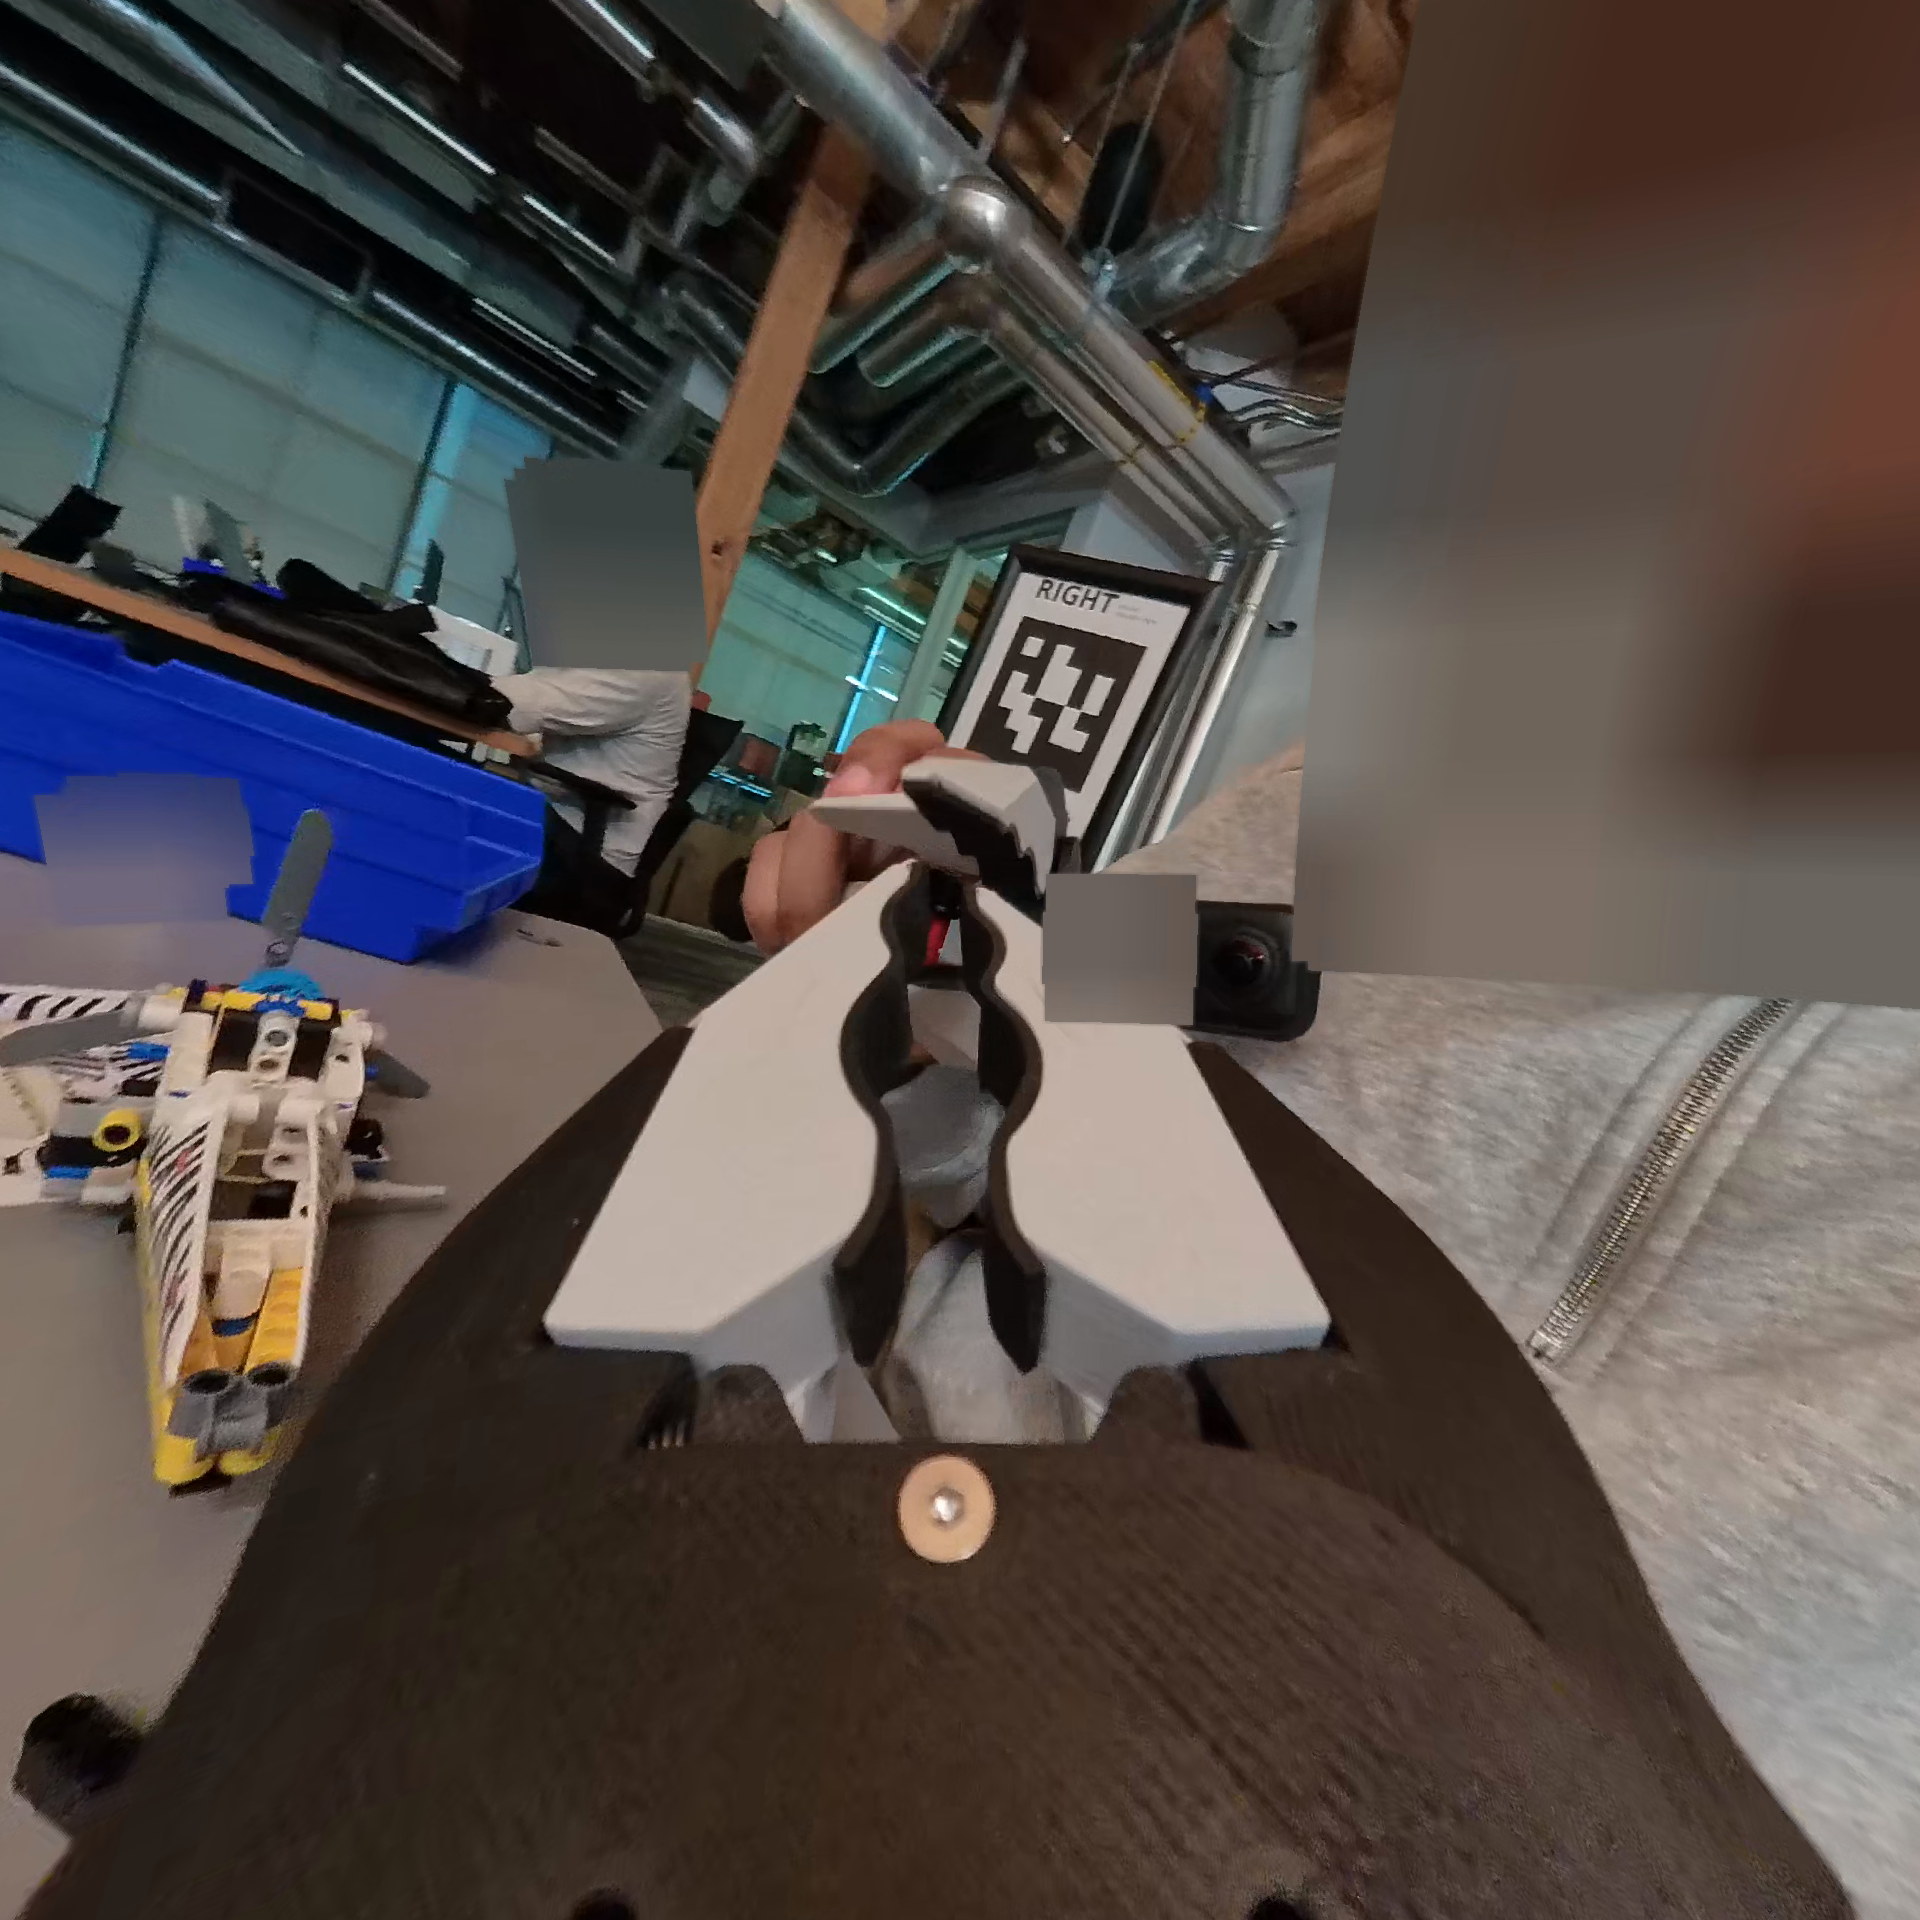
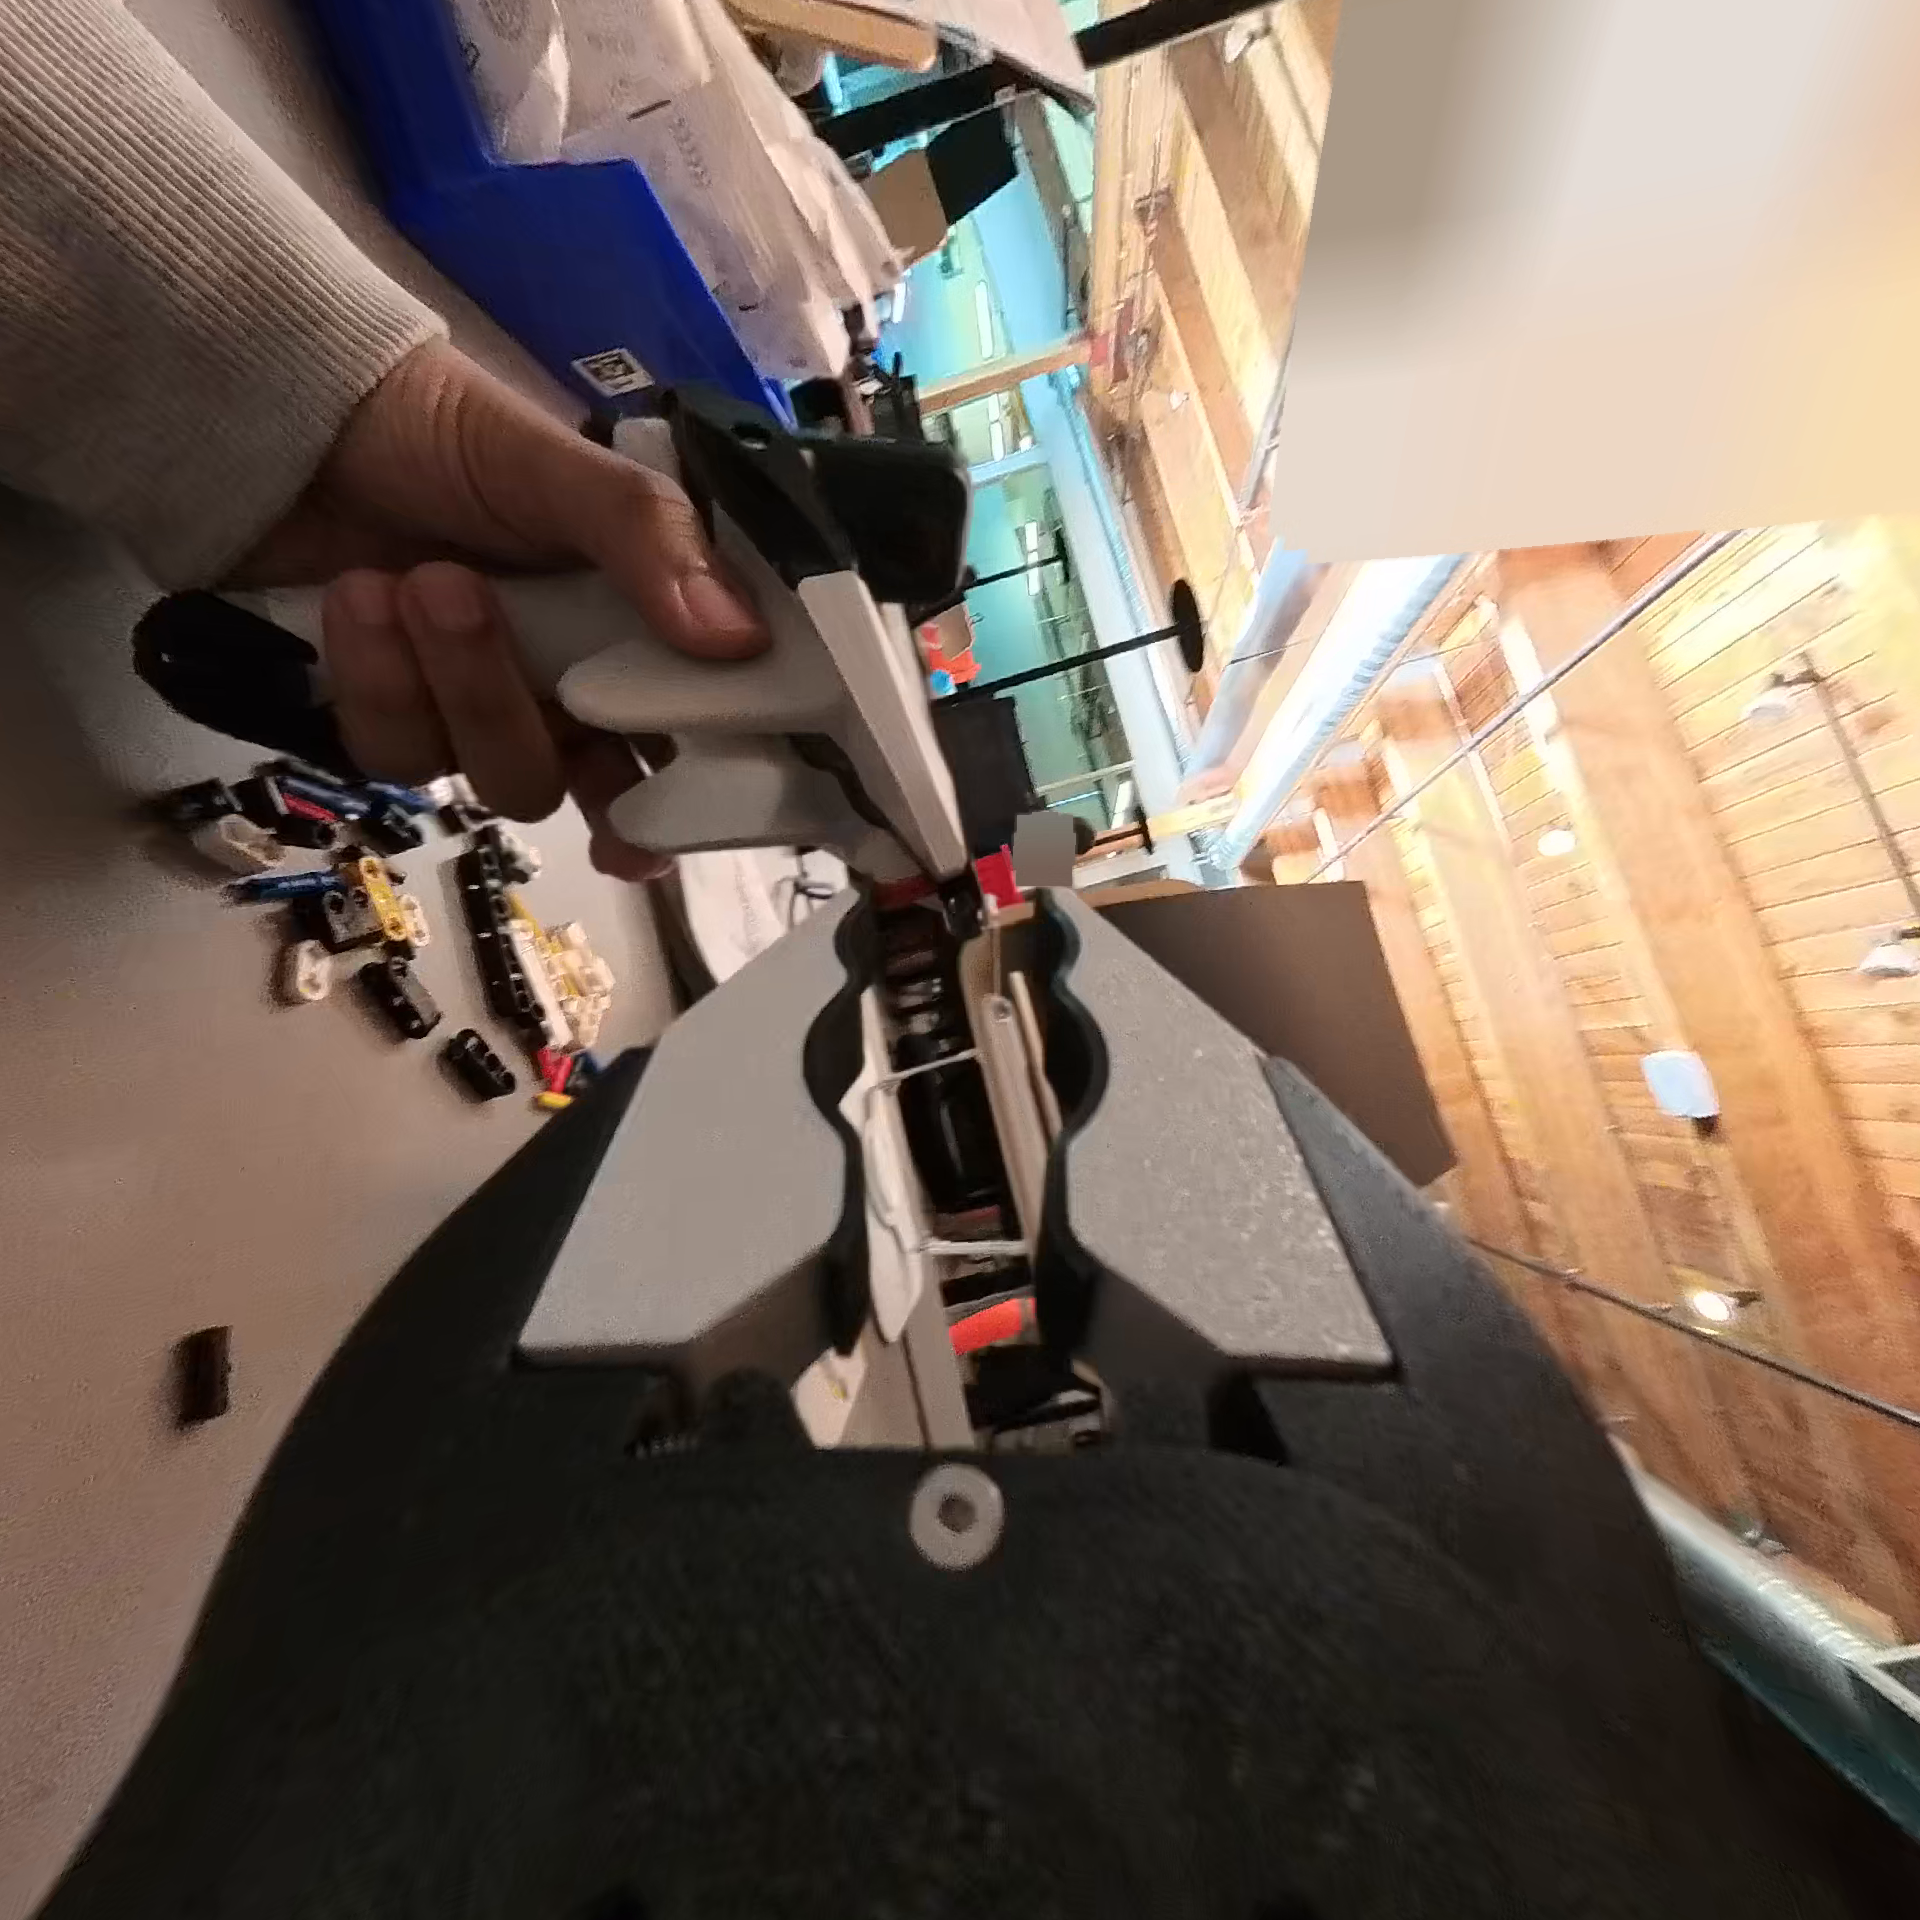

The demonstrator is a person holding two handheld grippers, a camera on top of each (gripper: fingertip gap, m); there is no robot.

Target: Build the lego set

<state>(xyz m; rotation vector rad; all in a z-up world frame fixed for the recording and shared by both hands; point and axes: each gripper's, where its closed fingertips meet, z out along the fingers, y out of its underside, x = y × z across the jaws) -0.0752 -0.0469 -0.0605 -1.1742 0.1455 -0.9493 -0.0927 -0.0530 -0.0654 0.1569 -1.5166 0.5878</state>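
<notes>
Black housing fills the near edge of both wrist views, with each tool's grey fingers running forward from it. Up in the air, the left gripper (image 1: 940,925) has its fingers nearly closed, the wavy black pads almost meeting at the tips around a small black and red piece (image 1: 938,923). The right gripper (image 1: 982,821) meets it tip to tip from the far side, angled down over it.

From the right wrist view, the right gripper (image 2: 951,914) stands partly open with a gap between its pads; at its tips sit the red and black piece (image 2: 961,888) and the other tool's nose, though I cannot tell whether it truly pinches the piece. A hand (image 2: 488,623) in a cream sleeve grips the left tool's handle.

Down on the grey table (image 1: 499,997), left of the left gripper, rests the half-built plane model (image 1: 234,1164) (white, yellow and striped). Loose bricks (image 2: 416,925) lie scattered on the table, far left in the right view. A blue bin (image 1: 312,769) stands beyond the model.
</notes>
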